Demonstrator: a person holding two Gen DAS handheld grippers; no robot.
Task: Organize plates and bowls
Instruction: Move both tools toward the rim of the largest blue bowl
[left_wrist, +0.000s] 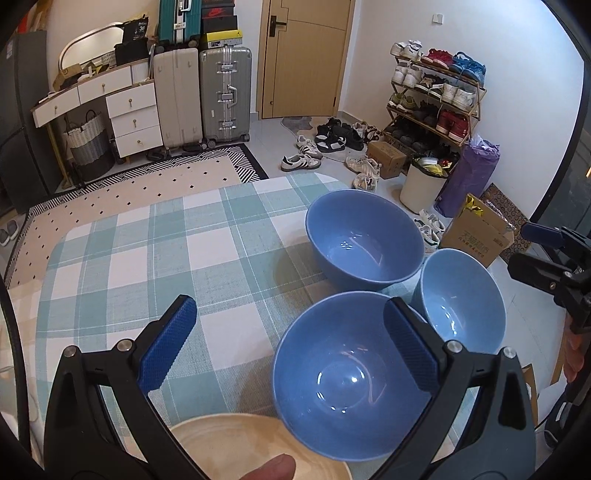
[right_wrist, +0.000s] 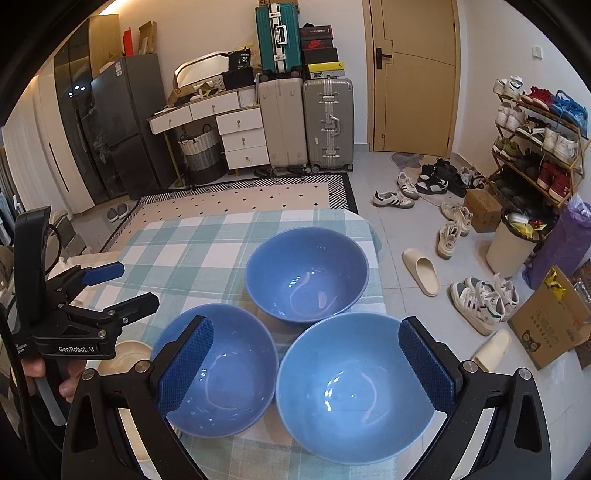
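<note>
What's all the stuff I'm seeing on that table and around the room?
Bowls: three, blue, clustered on the table's right half.
Plate: one, cream, near edge, left of the bowls.
Tablecloth: one, teal and white check, covering the table.
Suitcases: three; beige, grey, teal on top; far wall.
Drawer unit: one, white, beside the suitcases.
Shoe rack: one, full, right wall.
Bin: one, white, below the rack.
Door: one, tan.
Left gripper: black, blue pads, open.
Right gripper: same, open.
</note>
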